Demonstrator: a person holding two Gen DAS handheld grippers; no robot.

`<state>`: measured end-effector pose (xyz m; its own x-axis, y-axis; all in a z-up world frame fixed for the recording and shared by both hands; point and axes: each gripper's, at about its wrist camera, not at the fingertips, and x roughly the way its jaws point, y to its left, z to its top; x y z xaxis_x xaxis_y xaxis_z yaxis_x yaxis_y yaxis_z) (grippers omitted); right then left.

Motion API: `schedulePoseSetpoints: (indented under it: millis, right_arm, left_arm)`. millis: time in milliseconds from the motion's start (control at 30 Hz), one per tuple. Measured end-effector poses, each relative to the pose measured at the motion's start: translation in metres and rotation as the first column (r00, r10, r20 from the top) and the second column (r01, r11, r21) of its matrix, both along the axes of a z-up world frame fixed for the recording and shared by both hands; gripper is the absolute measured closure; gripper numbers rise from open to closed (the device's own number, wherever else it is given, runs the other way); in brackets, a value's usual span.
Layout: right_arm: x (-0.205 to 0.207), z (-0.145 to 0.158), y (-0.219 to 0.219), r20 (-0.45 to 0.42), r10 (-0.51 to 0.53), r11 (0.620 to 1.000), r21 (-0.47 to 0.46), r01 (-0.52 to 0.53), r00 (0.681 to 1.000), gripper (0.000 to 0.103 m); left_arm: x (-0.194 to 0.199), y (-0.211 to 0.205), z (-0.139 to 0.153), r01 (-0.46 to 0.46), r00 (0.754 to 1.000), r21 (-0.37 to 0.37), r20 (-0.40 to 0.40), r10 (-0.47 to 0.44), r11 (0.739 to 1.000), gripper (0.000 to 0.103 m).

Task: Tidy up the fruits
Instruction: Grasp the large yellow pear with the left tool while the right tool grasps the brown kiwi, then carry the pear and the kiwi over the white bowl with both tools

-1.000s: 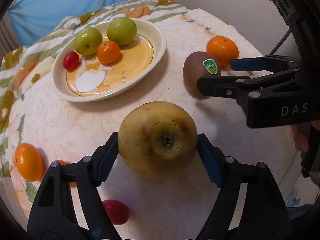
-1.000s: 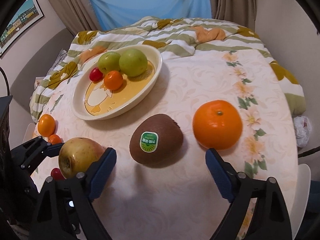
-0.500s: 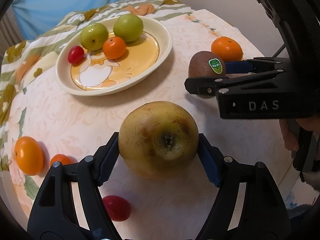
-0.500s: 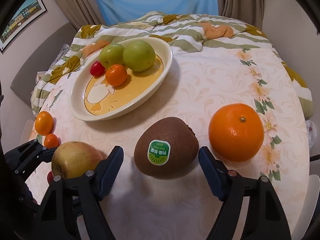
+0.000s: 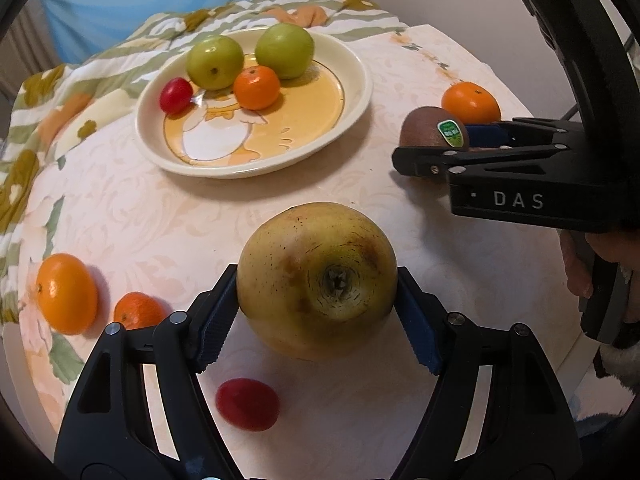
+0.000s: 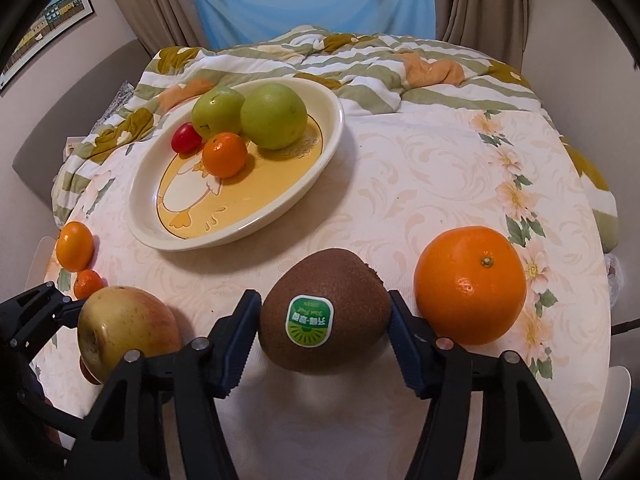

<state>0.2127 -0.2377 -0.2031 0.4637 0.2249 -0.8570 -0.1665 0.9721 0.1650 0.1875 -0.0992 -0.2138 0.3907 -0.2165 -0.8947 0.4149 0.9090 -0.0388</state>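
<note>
My left gripper [image 5: 318, 316] is shut on a yellow-brown apple [image 5: 316, 280] and holds it above the table; the apple also shows in the right wrist view [image 6: 126, 330]. My right gripper [image 6: 324, 332] is shut on a brown kiwi [image 6: 325, 316] with a green sticker; the kiwi also shows in the left wrist view [image 5: 434, 132]. A cream plate [image 6: 256, 224] with a duck picture holds two green apples [image 6: 274, 116], a small mandarin [image 6: 224, 155] and a red cherry tomato [image 6: 186, 138]. A large orange [image 6: 470, 284] lies just right of the kiwi.
Two small mandarins [image 5: 66, 294] [image 5: 138, 314] lie at the table's left edge, and a red cherry tomato [image 5: 247, 404] lies below the apple. A striped quilt [image 6: 360, 68] is bunched behind the plate. The round table [image 6: 420, 184] has a floral cloth.
My right gripper has moved forward around the kiwi and closed on it. My left gripper has risen a little with the apple and drawn back from the plate.
</note>
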Motion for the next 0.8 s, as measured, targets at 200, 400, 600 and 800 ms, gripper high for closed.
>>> schedulePoseSetpoints:
  millis: [200,400,600,800]
  right_arm:
    - [-0.002,0.008,0.000,0.013,0.005,1.000,0.006,-0.005,1.000,0.045]
    - [-0.005,0.029,0.000,0.051,0.013,1.000,0.006,-0.013,0.999,0.045]
    - [-0.005,0.062,0.001,0.100,0.024,1.000,0.001,-0.025,0.995,0.046]
    - [-0.006,0.082,0.003,0.127,0.046,0.999,0.003,-0.047,0.991,0.046]
  left_arm:
    - [0.000,0.008,0.009,-0.033,0.999,0.005,0.014,0.033,0.999,0.021]
    - [0.002,0.015,0.025,-0.074,0.997,-0.012,0.032,0.075,0.997,0.021]
    - [0.003,0.022,0.056,-0.117,0.990,-0.039,0.069,0.119,0.992,0.021]
    - [0.010,0.029,0.080,-0.151,0.982,-0.066,0.108,0.158,0.986,0.021]
